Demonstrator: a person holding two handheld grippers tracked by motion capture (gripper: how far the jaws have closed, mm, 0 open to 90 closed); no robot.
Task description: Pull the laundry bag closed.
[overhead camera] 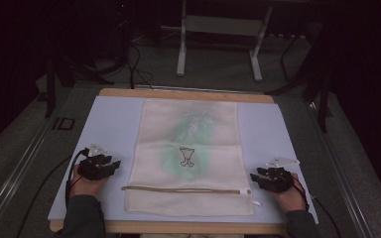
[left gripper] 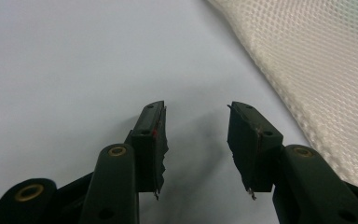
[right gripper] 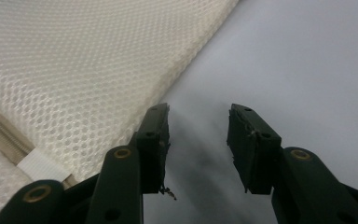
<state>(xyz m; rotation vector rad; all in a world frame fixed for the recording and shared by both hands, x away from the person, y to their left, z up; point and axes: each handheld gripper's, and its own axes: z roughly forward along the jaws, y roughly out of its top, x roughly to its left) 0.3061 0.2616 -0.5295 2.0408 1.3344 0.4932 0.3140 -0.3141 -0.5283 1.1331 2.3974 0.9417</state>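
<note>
1. Mesh bag (overhead camera: pixel 191 158) lies flat mid-mat (overhead camera: pixel 114 124), zipper (overhead camera: pixel 186 189) near the person.
2. Left gripper (overhead camera: pixel 113 162) and right gripper (overhead camera: pixel 254 177) flank it, jaws wide, empty.
3. Risk: jaws could snag open mesh, dragging or bunching the bag.

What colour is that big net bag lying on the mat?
Cream-white mesh bag, with something green showing through; clearest in the high view.
</note>
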